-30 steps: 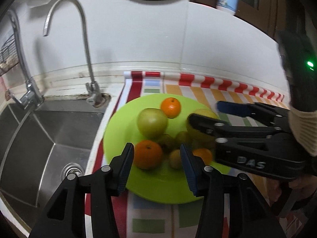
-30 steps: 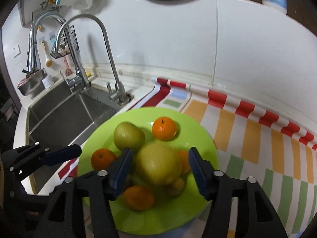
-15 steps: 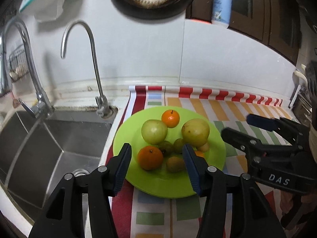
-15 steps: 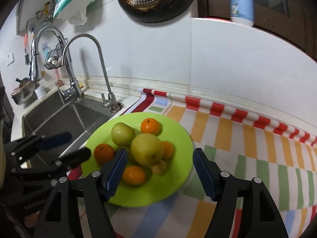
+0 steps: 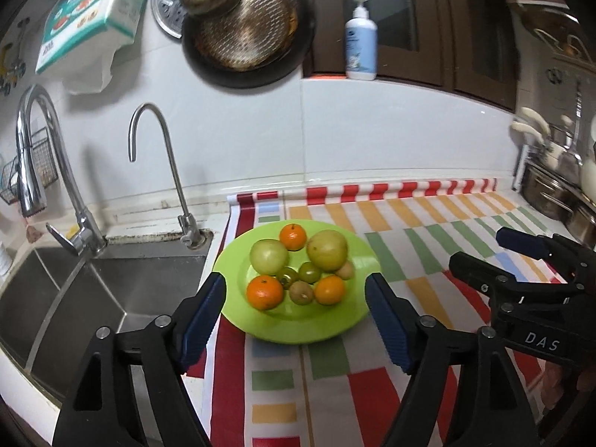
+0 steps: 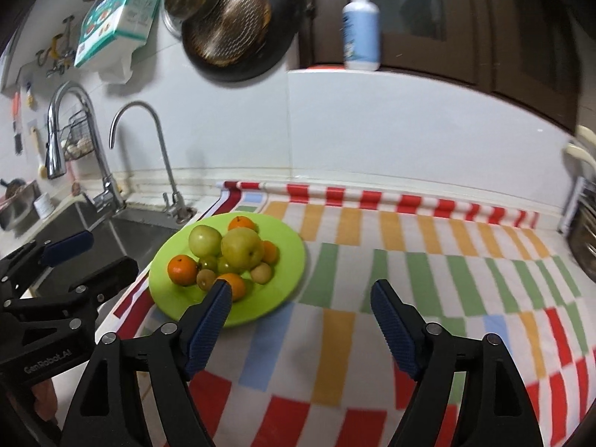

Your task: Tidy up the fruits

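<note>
A lime green plate (image 5: pixel 352 322) (image 6: pixel 283 260) sits on the striped mat by the sink. It holds two large green-yellow fruits (image 5: pixel 327 249) (image 6: pixel 241 247), three oranges (image 5: pixel 264 291) (image 6: pixel 181 269) and several small green and brown fruits (image 5: pixel 310 272). My left gripper (image 5: pixel 296 290) is open and empty, held back from the plate's near edge. My right gripper (image 6: pixel 300 296) is open and empty, to the right of the plate above the mat. Each gripper shows in the other's view (image 5: pixel 491 257) (image 6: pixel 91 257).
A steel sink (image 5: pixel 74 290) with two taps (image 5: pixel 164 171) lies left of the plate. The striped mat (image 6: pixel 409 279) covers the counter to the right. Pots (image 5: pixel 551 193) stand at the far right. A pan (image 5: pixel 246 26) and a soap bottle (image 5: pixel 360 50) are on the wall.
Both grippers have pulled back and up from the plate. The right gripper, which was around the large yellow-green fruit, has left it on the plate and moved right. Both opened wider.
</note>
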`<state>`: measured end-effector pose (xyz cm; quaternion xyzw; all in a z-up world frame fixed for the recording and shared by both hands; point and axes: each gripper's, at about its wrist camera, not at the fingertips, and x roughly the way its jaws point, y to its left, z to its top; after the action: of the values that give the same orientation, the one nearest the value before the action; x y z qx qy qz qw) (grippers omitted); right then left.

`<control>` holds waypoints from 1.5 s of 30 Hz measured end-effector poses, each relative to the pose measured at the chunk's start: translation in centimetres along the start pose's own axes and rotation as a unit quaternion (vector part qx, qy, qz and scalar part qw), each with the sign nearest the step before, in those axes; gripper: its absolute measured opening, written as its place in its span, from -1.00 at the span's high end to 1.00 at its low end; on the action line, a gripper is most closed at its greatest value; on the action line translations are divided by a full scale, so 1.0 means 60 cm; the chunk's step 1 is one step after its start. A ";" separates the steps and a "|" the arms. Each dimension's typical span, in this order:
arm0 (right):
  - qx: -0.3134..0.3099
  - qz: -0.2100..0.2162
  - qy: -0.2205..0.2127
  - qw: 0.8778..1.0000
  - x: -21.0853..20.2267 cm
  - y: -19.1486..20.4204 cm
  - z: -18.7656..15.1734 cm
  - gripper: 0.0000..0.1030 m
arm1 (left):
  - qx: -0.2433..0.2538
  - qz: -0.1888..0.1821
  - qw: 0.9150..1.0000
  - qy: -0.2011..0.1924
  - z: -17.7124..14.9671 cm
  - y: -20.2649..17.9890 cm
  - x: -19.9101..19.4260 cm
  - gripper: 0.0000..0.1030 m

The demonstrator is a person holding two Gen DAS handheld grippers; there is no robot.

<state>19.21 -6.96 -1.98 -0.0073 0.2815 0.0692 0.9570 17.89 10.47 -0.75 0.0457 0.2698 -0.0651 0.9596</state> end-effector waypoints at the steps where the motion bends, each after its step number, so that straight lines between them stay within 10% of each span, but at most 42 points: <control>1: 0.003 -0.005 -0.004 1.000 -0.012 -0.001 -0.005 -0.53 | 0.002 -0.001 1.000 -0.001 -0.001 -0.004 -0.006 -0.56; 23: 0.002 -0.034 -0.034 0.999 -0.214 -0.043 -0.087 -0.80 | -0.019 0.035 0.998 -0.039 -0.059 -0.075 -0.183 -0.99; 45: 0.003 -0.033 -0.058 0.998 -0.304 -0.051 -0.120 -0.83 | -0.017 0.042 0.998 -0.053 -0.086 -0.101 -0.265 -1.00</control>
<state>0.60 -12.69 1.74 -0.0093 0.2254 0.0371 0.9735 0.90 6.72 2.90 0.0367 0.2176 -0.0224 0.9751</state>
